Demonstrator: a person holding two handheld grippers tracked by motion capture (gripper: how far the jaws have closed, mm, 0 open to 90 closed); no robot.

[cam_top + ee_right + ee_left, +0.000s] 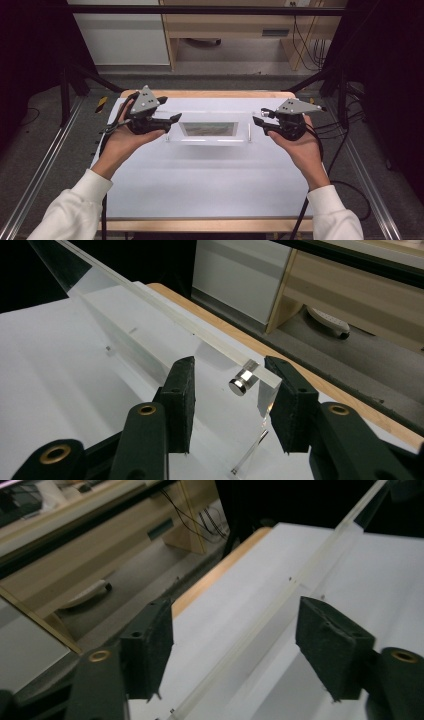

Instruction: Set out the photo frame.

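Observation:
A clear acrylic picture frame point(208, 139) stands on the white table point(200, 185), holding a small brownish picture point(209, 129). My left gripper point(176, 118) hovers open at the frame's left end. In the left gripper view the frame's clear edge point(280, 605) runs between the spread jaws of the left gripper point(240, 650). My right gripper point(256, 121) is open at the frame's right end. In the right gripper view the frame's corner, with a round metal standoff point(241, 382), lies between the jaws of the right gripper point(235, 402), and neither pad touches it.
The table's wooden edge point(200, 94) runs along the far side. Beyond it stand a wooden desk point(235, 25) and a white cabinet point(125, 35). Black rig bars point(65, 85) and cables point(345, 130) flank the table.

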